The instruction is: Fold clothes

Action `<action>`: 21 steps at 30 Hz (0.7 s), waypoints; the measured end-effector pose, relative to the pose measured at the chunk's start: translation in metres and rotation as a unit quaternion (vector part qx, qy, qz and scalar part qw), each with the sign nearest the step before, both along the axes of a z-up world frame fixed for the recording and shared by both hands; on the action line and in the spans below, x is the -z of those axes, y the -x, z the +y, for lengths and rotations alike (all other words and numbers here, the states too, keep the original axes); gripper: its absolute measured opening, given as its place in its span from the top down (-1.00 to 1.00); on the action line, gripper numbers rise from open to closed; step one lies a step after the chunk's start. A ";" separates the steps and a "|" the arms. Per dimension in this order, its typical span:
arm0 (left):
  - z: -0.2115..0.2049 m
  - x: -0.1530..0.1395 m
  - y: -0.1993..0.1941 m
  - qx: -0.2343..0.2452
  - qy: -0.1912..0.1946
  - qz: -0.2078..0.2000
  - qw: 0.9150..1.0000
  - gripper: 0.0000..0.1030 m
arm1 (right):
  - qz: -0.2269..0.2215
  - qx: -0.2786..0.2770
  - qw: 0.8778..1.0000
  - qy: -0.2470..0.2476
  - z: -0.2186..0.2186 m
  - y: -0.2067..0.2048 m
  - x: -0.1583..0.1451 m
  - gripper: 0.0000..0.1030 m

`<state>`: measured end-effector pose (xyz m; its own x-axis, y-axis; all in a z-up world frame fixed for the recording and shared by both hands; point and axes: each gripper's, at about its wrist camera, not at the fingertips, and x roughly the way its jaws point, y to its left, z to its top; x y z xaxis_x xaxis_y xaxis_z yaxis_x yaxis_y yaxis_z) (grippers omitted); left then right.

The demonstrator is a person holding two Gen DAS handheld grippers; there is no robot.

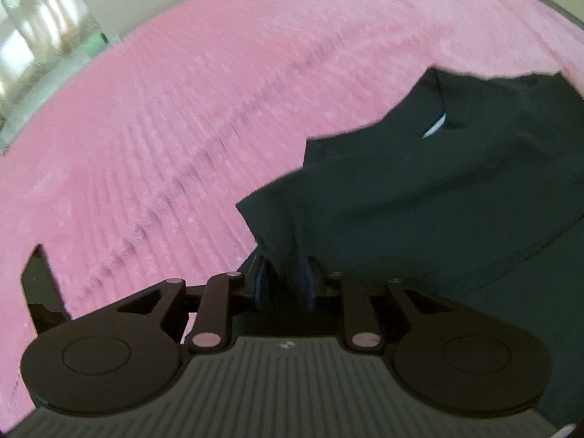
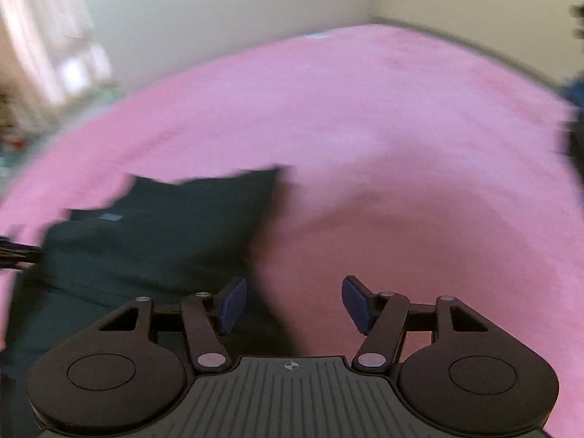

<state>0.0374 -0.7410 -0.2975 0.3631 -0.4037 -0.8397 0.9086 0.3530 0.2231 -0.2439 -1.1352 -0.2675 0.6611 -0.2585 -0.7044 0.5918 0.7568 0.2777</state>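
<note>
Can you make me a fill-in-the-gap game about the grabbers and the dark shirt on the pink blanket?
1. The left gripper is shut on the dark ____.
2. The blanket under the garment is coloured ____.
3. The right gripper has its jaws ____ and holds nothing.
4. The pads on the right gripper's fingers are coloured ____.

Missing words: garment; pink; open; blue

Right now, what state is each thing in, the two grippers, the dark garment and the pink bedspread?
Left gripper: shut on a pinch of the dark garment.
Right gripper: open, holding nothing.
Dark garment: rumpled, lying on the pink bedspread, one part pinched.
Pink bedspread: spread out under the garment.
</note>
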 end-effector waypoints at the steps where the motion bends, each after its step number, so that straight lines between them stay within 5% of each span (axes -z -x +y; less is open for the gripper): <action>1: 0.002 -0.003 0.005 0.003 0.005 -0.001 1.000 0.66 | -0.013 -0.019 1.000 -0.005 0.000 -0.014 0.001 -0.20; 5: 0.005 0.013 0.020 0.028 -0.020 0.015 0.999 0.63 | -0.009 -0.085 0.996 -0.040 -0.011 -0.068 0.020 -0.20; 8: 0.009 0.022 0.023 0.031 -0.026 0.016 0.999 0.61 | 0.021 -0.064 0.998 -0.020 -0.027 -0.086 0.032 -0.19; 10: 0.014 0.016 0.025 0.023 -0.013 0.011 1.000 0.60 | 0.006 -0.027 1.000 -0.011 -0.029 -0.080 0.021 -0.20; 13: 0.024 0.008 0.028 0.014 0.008 0.024 1.000 0.51 | -0.025 -0.057 0.998 -0.008 -0.010 -0.072 0.006 -0.20; 15: 0.029 0.015 0.030 0.002 -0.004 0.048 0.999 0.50 | -0.016 -0.115 0.993 -0.032 0.011 -0.072 0.013 -0.25; 16: 0.032 0.018 0.032 -0.002 -0.010 0.053 0.999 0.50 | -0.002 -0.138 0.989 -0.045 0.020 -0.070 0.020 -0.51; 19: 0.045 0.014 0.046 -0.001 -0.012 0.039 0.999 0.50 | 0.037 -0.106 0.993 -0.042 0.036 -0.049 0.028 -0.56; 21: 0.063 0.005 0.061 -0.003 -0.004 0.043 0.999 0.48 | 0.018 -0.095 0.994 -0.047 0.048 -0.030 0.017 -0.57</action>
<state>-0.0235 -0.6784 -0.3024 0.2922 -0.3953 -0.8708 0.9226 0.3565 0.1477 -0.2143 -1.0870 -0.2844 0.6657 -0.0634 -0.7435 0.4513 0.8277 0.3335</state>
